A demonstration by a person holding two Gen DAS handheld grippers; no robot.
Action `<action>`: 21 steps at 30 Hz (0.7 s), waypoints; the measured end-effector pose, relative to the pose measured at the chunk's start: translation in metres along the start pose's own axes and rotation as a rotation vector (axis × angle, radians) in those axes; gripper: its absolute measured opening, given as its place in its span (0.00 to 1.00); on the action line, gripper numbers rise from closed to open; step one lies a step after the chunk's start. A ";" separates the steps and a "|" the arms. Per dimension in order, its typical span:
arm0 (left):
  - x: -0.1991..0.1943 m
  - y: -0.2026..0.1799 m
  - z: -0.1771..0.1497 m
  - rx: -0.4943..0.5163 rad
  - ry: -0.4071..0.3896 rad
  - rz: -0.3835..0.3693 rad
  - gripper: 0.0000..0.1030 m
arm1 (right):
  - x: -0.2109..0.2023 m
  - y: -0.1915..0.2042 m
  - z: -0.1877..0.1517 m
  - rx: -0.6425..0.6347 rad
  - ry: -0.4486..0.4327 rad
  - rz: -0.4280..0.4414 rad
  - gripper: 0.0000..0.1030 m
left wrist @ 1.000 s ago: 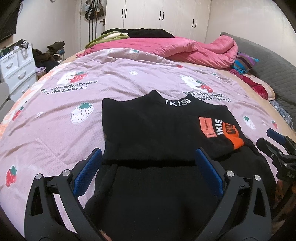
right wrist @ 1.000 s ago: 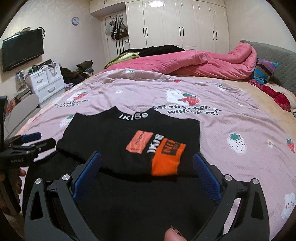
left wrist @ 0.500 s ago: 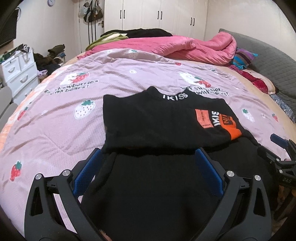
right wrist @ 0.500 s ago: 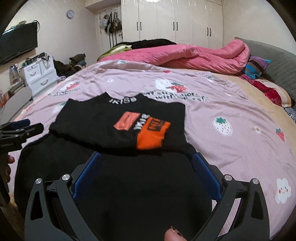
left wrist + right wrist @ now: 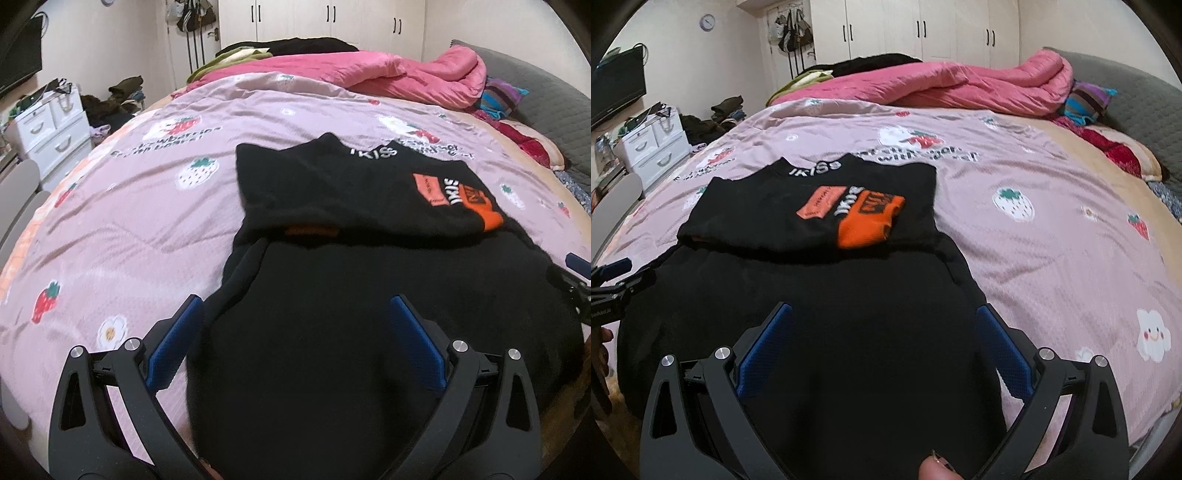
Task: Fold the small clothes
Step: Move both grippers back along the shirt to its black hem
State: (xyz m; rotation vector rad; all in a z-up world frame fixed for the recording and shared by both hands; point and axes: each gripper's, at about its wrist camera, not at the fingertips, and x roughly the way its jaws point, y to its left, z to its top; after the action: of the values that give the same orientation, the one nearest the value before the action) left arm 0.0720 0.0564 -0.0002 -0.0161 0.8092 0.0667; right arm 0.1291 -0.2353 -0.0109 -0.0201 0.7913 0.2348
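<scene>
A black sweater [image 5: 332, 184] with a white-lettered collar and orange patches lies on the lilac strawberry bedcover [image 5: 129, 229]. Its upper part sits folded over a wider black lower part [image 5: 369, 314] that reaches the bed's near edge. My left gripper [image 5: 295, 328] hovers open over the left of this lower part, nothing between its blue pads. My right gripper [image 5: 884, 332] is open over the right of the lower part [image 5: 831, 295], with the folded sweater [image 5: 812, 206] ahead. Each gripper shows at the other view's edge: right gripper [image 5: 576, 273], left gripper [image 5: 613, 275].
A crumpled pink quilt [image 5: 369, 77] and dark clothes lie at the bed's far end. Striped pillows [image 5: 502, 96] and a grey headboard [image 5: 546, 107] are on the right. White drawers [image 5: 51, 129] stand left of the bed. A fingertip [image 5: 932, 469] shows at the bottom.
Both grippers have drawn back toward the bed's near edge, so more of the black lower part shows. A thin orange strip now peeks from under the fold.
</scene>
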 end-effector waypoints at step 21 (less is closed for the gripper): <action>-0.022 0.045 -0.062 -0.065 0.088 -0.001 0.91 | -0.034 -0.030 -0.043 0.094 0.093 0.031 0.96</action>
State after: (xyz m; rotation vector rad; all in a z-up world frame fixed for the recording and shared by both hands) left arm 0.0089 0.0980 -0.0270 -0.0815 0.8945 0.0923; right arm 0.0824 -0.2760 -0.0197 0.0702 0.8949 0.2271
